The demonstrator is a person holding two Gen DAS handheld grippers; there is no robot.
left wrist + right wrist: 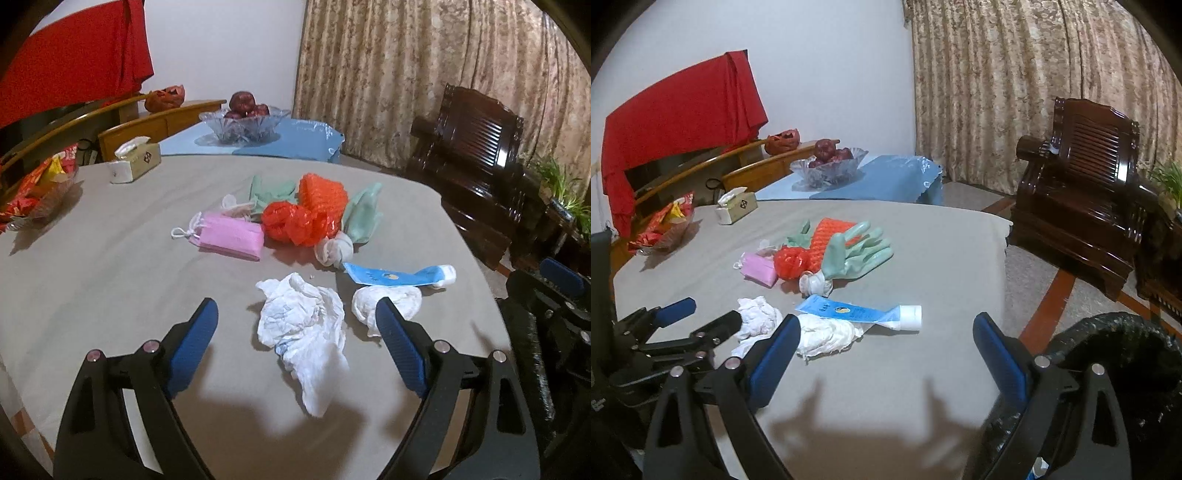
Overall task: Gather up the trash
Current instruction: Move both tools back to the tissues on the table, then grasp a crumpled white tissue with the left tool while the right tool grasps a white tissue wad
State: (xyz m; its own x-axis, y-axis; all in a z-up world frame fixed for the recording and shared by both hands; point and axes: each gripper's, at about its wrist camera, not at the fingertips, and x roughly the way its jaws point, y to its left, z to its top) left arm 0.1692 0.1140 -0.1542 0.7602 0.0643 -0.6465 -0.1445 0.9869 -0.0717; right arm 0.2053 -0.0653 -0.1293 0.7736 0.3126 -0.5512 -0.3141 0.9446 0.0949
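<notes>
- The left gripper is hovering low over the grey table with its blue pads spread wide, holding nothing — the big crumpled tissue is lying right between them.
- The right gripper is hanging just as wide and just as empty over the near right part of the table, with a dark bin bag showing at its right side; I am guessing that is where the trash is going.
- The big tissue is looking feather-light and soft, so it should squash flat under the pads; taking it across the puffy middle seems safer than pinching the thin tail trailing toward the gripper.
- A smaller tissue wad is sitting just beside the left gripper's right pad, touching or nearly touching it — I cannot tell which.
- Just beyond it, a flattened blue tube with a white cap is lying on its side; it is likely slick and springy, best gripped across the flat body.
- Farther out, the pile is crowding together: a pink mask pack, a red plastic bag, an orange net, green gloves and a small knotted wad.
- At the far left edge, a tissue box is standing well apart.
</notes>
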